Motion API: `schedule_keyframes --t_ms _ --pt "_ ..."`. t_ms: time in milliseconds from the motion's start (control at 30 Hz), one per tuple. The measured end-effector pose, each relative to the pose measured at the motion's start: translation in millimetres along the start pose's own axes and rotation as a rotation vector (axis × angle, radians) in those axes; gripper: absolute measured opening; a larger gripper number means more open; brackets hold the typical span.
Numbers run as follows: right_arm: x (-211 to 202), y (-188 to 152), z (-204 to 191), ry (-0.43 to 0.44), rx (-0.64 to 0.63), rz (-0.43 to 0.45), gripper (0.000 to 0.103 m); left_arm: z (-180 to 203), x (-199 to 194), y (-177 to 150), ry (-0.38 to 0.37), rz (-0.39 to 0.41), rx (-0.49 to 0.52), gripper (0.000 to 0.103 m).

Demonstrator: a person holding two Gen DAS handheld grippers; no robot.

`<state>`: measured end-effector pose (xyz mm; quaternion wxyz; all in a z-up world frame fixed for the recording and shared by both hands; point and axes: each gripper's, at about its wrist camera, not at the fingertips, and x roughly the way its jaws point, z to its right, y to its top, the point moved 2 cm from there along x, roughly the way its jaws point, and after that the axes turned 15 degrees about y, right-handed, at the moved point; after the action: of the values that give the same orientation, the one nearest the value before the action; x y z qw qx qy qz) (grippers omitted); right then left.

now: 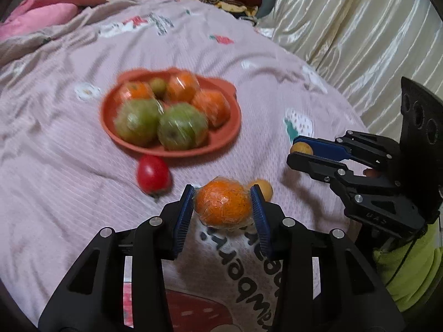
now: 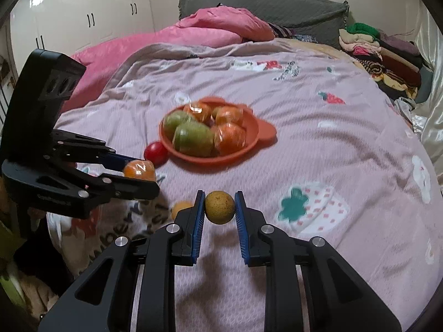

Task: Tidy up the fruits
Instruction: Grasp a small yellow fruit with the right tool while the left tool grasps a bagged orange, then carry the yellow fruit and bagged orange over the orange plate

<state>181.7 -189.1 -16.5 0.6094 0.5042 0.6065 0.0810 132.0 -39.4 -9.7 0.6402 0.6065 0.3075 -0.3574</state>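
Left gripper is clamped on a plastic-wrapped orange citrus fruit, pads pressing both sides, fruit lifted clear of the bed. Right gripper is closed tight on a small round yellow-brown fruit, also off the bedding. Both look like fresh pickups, held at the fingertips so the fruit can be dropped into the dish without the fingers hitting what is already there.

Target is likely the orange-red plastic plate with a side handle, sitting on the pink printed bedspread ahead of both grippers. It already holds two wrapped green fruits in front, wrapped orange fruits behind, and one small greenish fruit among them. Plate is crowded; free room seems to be mostly near the handle side, so placing needs care or fruit may roll off.

Still loose on the bed: a red tomato-like fruit just beside the plate's near rim, and a small yellow-orange round fruit near the left gripper. The tomato lies between the left gripper and the plate. Pink quilt, folded clothes pile and cream curtain sit well apart.
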Motion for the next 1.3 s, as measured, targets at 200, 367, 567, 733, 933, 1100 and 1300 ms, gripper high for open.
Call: schedule_keyframes --t_ms 200,367,567,733,933,1100,1300 --pt "3 21 4 0.009 -0.004 0.013 0.021 -21 -10 18 0.037 0.035 -0.034 0.033" --pt "6 39 12 0.037 0.021 0.035 0.021 -41 -10 31 0.069 0.05 -0.066 0.033" --pt "11 57 21 0.032 0.03 0.045 0.021 -57 -8 47 0.087 0.066 -0.095 0.033" --pt "13 67 27 0.043 0.037 0.059 0.021 -66 -1 57 0.104 0.06 -0.099 0.033" --pt "16 74 32 0.035 0.042 0.061 0.021 -73 7 67 0.123 0.059 -0.1 0.033" --pt "23 78 37 0.025 0.048 0.052 0.021 -79 19 74 0.134 0.044 -0.108 0.033" --pt "35 83 45 0.009 0.063 0.039 0.021 -81 28 82 0.139 0.045 -0.115 0.033"
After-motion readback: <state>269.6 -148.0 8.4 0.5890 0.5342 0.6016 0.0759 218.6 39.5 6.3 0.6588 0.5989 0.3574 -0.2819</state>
